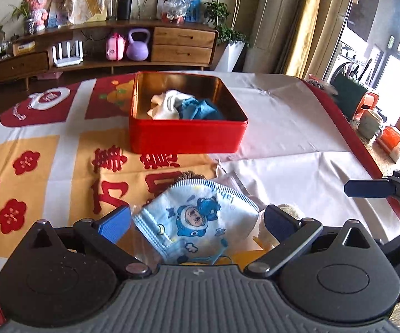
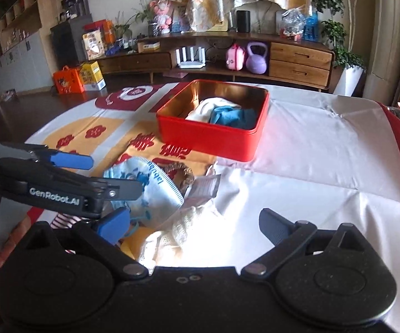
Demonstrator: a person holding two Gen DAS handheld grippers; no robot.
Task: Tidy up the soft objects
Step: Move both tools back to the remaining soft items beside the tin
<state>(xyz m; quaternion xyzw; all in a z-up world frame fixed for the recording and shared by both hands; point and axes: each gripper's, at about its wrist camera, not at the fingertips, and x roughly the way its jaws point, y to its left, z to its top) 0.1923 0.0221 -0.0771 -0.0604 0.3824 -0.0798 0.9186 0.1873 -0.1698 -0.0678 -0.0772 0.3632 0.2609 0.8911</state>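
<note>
The left gripper (image 1: pixel 197 222) is wide open around a blue cartoon face mask (image 1: pixel 197 219) lying on the tablecloth (image 1: pixel 297 172), not pinching it. Behind sits a red tin (image 1: pixel 186 136) with white and blue cloths (image 1: pixel 189 108) inside. Only the right wrist view shows the cream knitted cloth (image 2: pixel 172 230) in front of the right gripper (image 2: pixel 197 224), which is open too.

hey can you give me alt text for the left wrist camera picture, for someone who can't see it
The left tool hangs open over a child's blue cartoon face mask lying on a patterned tablecloth. Beyond it sits an open red tin holding white and blue cloth items, with a wooden sideboard behind.
</note>
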